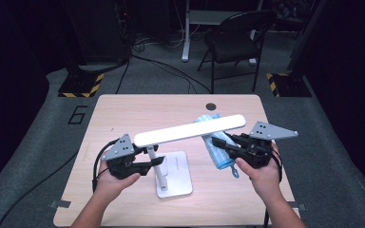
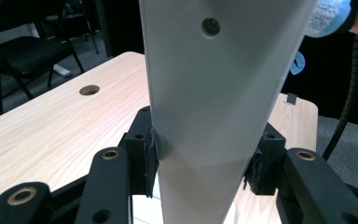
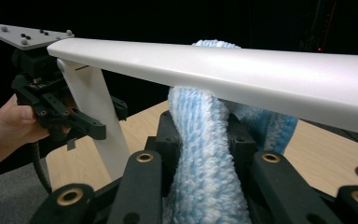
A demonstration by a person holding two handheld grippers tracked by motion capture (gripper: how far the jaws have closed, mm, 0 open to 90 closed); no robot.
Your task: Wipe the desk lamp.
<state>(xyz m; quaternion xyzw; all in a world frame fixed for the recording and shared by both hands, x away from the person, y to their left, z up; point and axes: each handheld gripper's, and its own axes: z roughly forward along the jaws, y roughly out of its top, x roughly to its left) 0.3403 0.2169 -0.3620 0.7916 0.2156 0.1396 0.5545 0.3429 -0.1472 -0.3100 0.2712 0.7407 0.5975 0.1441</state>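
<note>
A white desk lamp [image 1: 171,166] stands on the table [image 1: 123,109], its base near the front edge and its long head [image 1: 190,129] slanting up to the right. The left gripper [image 1: 145,164] has its jaws pressed on both sides of the lamp's upright arm [image 2: 205,116], partly closed around it. The right gripper [image 1: 223,142] is clamped tight on a blue fluffy cloth [image 3: 205,154], which rises between its jaws and touches the underside of the head. The rest of the cloth hangs just right of the base, under the head's far end.
</note>
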